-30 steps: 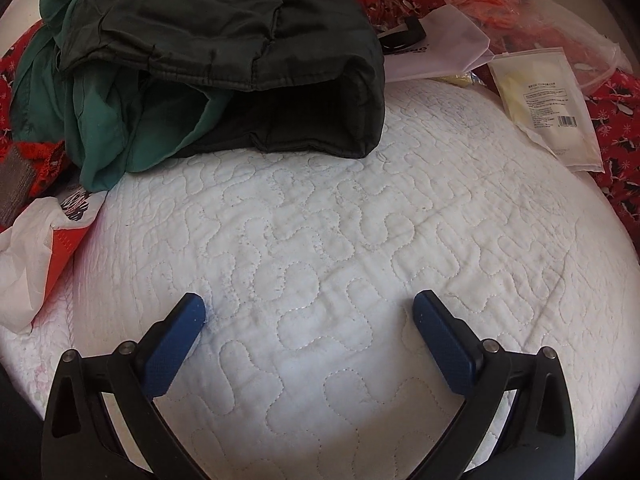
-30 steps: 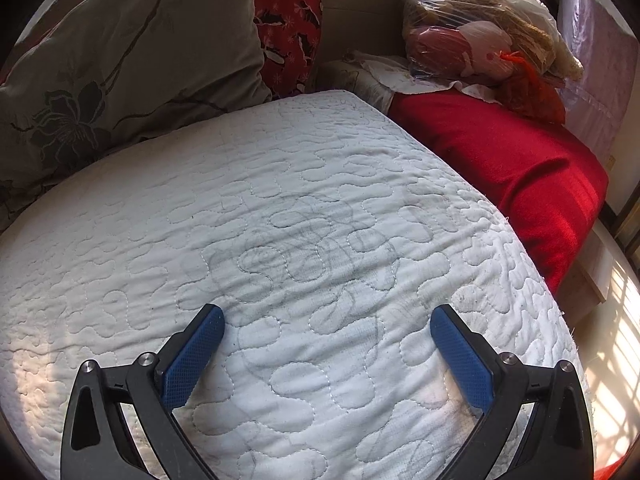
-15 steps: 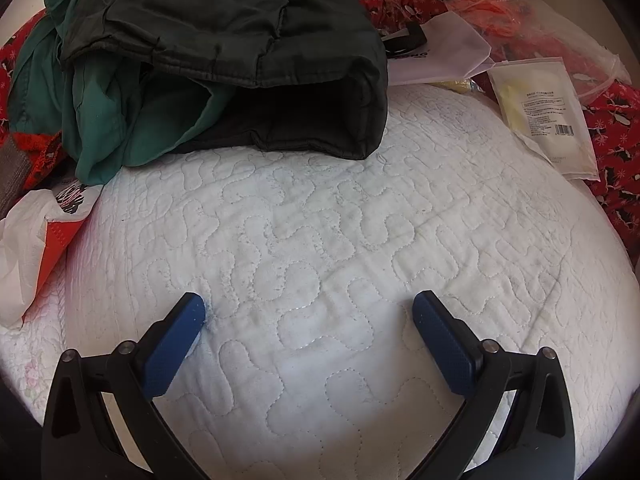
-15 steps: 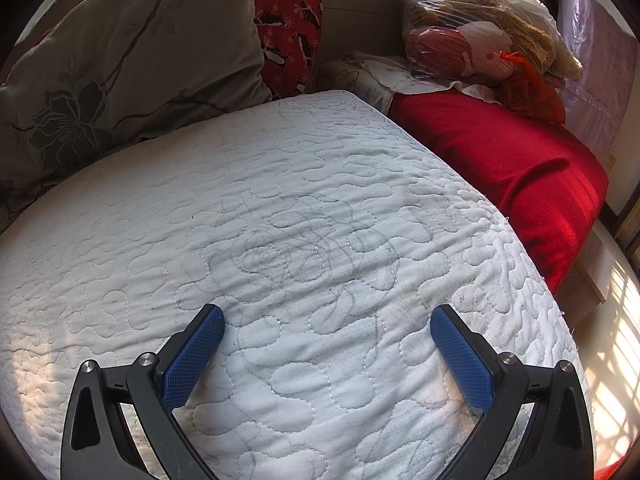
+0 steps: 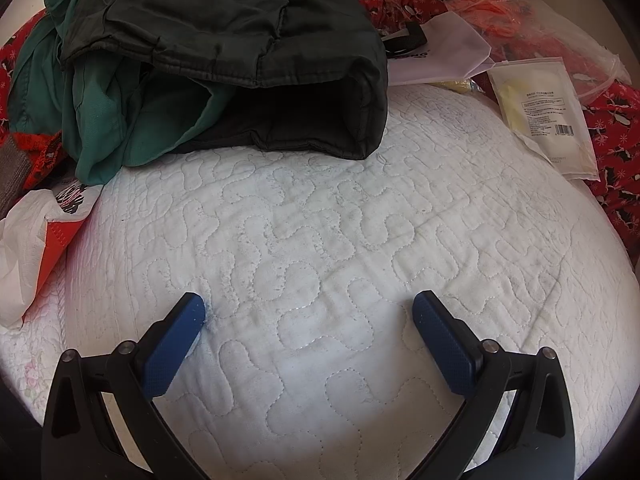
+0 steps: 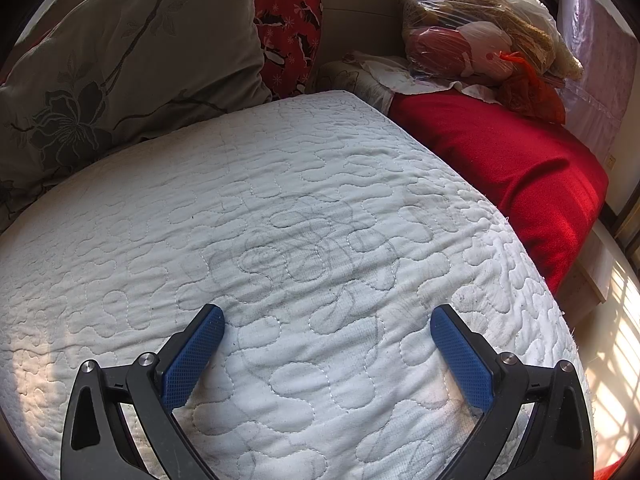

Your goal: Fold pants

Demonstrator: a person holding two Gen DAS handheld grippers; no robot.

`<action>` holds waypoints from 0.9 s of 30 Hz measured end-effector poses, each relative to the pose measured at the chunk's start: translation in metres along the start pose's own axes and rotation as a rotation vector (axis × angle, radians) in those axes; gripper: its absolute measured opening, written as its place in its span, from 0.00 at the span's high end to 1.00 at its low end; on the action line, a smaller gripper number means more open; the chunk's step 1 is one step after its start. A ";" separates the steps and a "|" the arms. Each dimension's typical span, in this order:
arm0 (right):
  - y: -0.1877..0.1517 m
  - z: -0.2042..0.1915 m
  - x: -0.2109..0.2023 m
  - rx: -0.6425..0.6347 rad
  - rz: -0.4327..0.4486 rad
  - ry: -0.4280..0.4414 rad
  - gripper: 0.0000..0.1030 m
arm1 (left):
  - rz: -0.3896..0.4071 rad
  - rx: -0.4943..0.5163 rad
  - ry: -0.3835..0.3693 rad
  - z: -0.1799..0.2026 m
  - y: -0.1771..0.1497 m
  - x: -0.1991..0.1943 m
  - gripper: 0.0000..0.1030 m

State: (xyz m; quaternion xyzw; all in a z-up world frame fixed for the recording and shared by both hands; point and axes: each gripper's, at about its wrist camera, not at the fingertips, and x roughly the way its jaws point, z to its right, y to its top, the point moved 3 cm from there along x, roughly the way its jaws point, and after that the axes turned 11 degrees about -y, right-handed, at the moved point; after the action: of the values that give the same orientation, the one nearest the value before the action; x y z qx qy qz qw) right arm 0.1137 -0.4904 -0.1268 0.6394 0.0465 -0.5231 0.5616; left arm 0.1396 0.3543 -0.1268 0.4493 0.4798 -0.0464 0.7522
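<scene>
Left gripper (image 5: 308,316) is seen low over the white quilted pad (image 5: 360,240), jaws spread wide, nothing held. Right gripper (image 6: 326,322) is likewise spread wide and empty over the same pad, which is bare in the right wrist view; no garment is seen there.

Step in hand is judged as the reach for the pants; nothing is grasped yet. For a clean pick, one edge of the top dark layer should be pinched only, not the green cloth under it, and the piece pulled onto the bare pad before any fold is made. The right gripper is best brought over to take the opposite edge.

Further off in the left view, the dark pants (image 5: 240,32) are seen bunched on the pile at the pad's far edge, lying partly on a green garment (image 5: 120,120). An open end is turned toward the camera. The long axis is judged to run away from the gripper, though its far end is cut off. Plastic packets (image 5: 544,116) lie to the right.
</scene>
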 end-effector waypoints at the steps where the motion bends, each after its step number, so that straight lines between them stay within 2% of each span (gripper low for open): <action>1: 0.000 0.000 0.000 0.000 0.000 0.000 0.00 | 0.000 0.000 0.000 0.000 0.000 0.001 0.00; 5: 0.001 0.004 0.002 0.027 -0.009 0.030 0.00 | 0.000 -0.001 0.000 0.000 0.000 0.000 0.00; 9: 0.001 -0.001 0.000 -0.001 0.005 -0.006 0.00 | 0.000 -0.001 0.001 0.000 0.000 0.000 0.00; 27: 0.000 0.001 0.002 0.009 0.007 0.003 0.00 | 0.005 -0.001 -0.003 0.004 0.003 0.004 0.00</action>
State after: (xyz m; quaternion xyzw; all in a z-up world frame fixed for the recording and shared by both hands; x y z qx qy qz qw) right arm 0.1136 -0.4923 -0.1277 0.6427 0.0428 -0.5206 0.5605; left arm 0.1456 0.3549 -0.1276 0.4501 0.4775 -0.0449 0.7532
